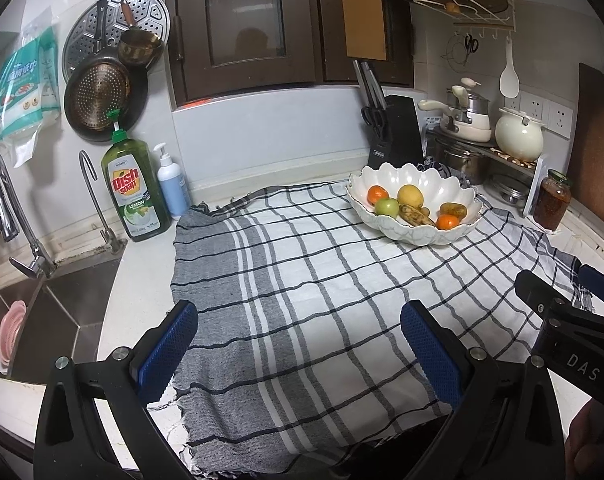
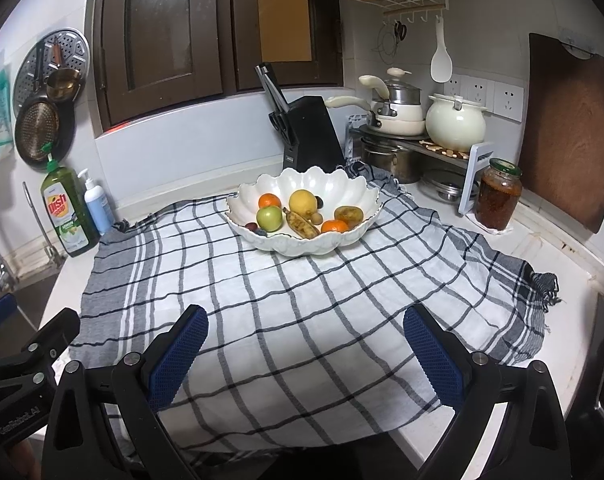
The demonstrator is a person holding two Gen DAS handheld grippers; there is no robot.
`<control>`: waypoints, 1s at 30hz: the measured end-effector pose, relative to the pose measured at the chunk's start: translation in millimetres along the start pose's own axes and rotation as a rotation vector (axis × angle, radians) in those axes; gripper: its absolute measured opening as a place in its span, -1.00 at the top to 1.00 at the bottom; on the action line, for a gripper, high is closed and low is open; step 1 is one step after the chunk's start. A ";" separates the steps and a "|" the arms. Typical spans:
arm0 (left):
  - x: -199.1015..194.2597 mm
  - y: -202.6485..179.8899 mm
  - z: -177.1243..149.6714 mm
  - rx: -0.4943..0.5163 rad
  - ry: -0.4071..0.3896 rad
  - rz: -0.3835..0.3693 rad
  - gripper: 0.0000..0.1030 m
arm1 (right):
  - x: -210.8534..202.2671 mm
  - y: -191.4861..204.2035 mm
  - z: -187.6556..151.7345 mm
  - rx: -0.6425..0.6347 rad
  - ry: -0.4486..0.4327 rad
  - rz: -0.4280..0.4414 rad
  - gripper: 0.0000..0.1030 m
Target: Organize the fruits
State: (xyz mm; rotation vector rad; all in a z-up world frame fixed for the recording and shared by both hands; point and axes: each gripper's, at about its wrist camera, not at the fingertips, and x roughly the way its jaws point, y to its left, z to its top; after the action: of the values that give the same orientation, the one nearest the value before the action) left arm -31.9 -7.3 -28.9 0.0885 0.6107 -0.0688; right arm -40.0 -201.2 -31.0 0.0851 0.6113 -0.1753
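**STATUS: ALL FRUIT IN BOWL, BOTH GRIPPERS EMPTY**

Fruit: every piece I can see lies inside the white bowl (image 2: 302, 216), which stands on the checked cloth (image 2: 285, 320) at the far side of the counter. Contents: 2 oranges (image 2: 269, 201), apple (image 2: 269, 218), lemon (image 2: 302, 201), banana (image 2: 302, 224), a brownish fruit (image 2: 348, 213), plus small dark pieces at the near-left rim, too small to id. No fruit visible on the cloth outside the bowl.

Grippers: my left gripper (image 1: 297, 344) and right gripper (image 2: 306, 352) hang low over the near edge of the cloth, jaws wide apart on both, nothing between the pads.

Key relation: bowl lies ahead of both, well apart. From my left gripper it sits ahead and to the right; from my right gripper nearly straight ahead, slightly left. Judgement: right has the more direct line. Banana's long axis runs diagonally, far-left to near-right.

Stage: scene fits fruit already gathered, or fruit waiting to be sorted out of the bowl. Can't tell which.
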 end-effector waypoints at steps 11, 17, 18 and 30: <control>-0.1 0.1 0.7 0.009 0.002 0.004 -1.00 | 1.6 -1.2 -0.1 0.000 0.003 0.001 -0.93; 1.4 2.3 1.1 0.006 0.008 0.004 -1.00 | 3.4 1.1 -1.4 0.001 0.006 0.002 -0.93; 2.1 3.1 0.9 0.004 0.010 0.001 -1.00 | 3.6 0.9 -1.4 0.001 0.007 0.002 -0.93; 11.2 2.1 -1.5 0.006 0.033 -0.005 -1.00 | 8.1 6.5 -8.5 0.003 0.016 0.000 -0.93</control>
State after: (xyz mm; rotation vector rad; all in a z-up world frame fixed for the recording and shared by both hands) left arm -23.4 -5.5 -36.4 0.0946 0.6439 -0.0740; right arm -37.0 -194.8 -42.5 0.0897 0.6267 -0.1757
